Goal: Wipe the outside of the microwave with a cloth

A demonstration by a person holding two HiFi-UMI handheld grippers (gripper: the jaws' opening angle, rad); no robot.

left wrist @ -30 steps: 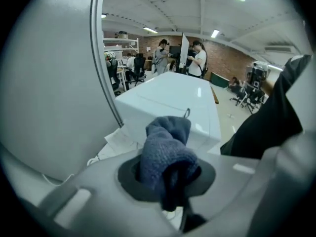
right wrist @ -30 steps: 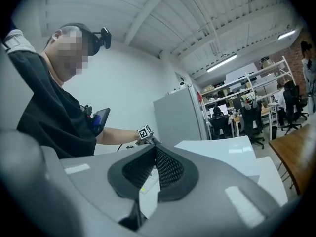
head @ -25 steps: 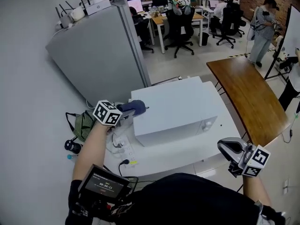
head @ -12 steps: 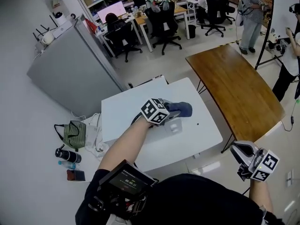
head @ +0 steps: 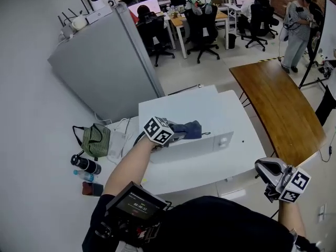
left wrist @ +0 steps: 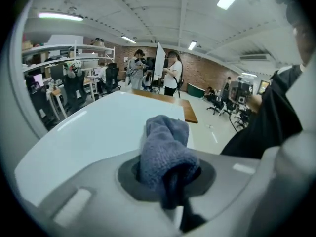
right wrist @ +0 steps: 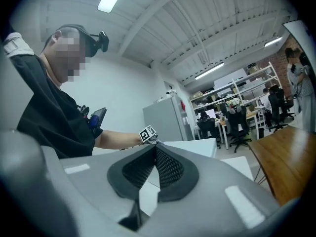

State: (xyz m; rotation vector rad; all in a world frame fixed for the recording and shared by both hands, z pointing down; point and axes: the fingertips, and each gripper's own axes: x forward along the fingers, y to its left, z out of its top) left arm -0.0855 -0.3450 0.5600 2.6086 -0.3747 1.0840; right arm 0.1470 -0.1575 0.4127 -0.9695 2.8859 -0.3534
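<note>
Here, at far left, a green bag [head: 95,140] lay just beside a dark bottle [head: 85,165], with a tall grey cabinet [head: 100,62] standing behind them. A small screen [head: 137,206] was strapped to the person's left forearm.

Centre left: the left gripper [head: 181,135] reached over the white microwave [head: 205,109]. Its jaws were closed on a bunched blue-grey cloth [head: 190,128], and in the left gripper view the cloth filled the gap between them and stuck out past the tips. The cloth rested on the microwave's top, close to the front edge. The wrist and marker cube [head: 158,130] lay over the near left corner.

Centre: the microwave stood on a white table [head: 210,167], its front face turned toward the person. A round knob [head: 224,140] showed at the right end of that face.

Right: a brown wooden table [head: 278,109] stood next to the white table's far right side.

Lower right: the right gripper [head: 261,165] was held off the table's near right corner, well apart from the microwave and touching nothing. In the right gripper view its ribbed pads [right wrist: 165,168] met at the tips, with nothing between them.
</note>
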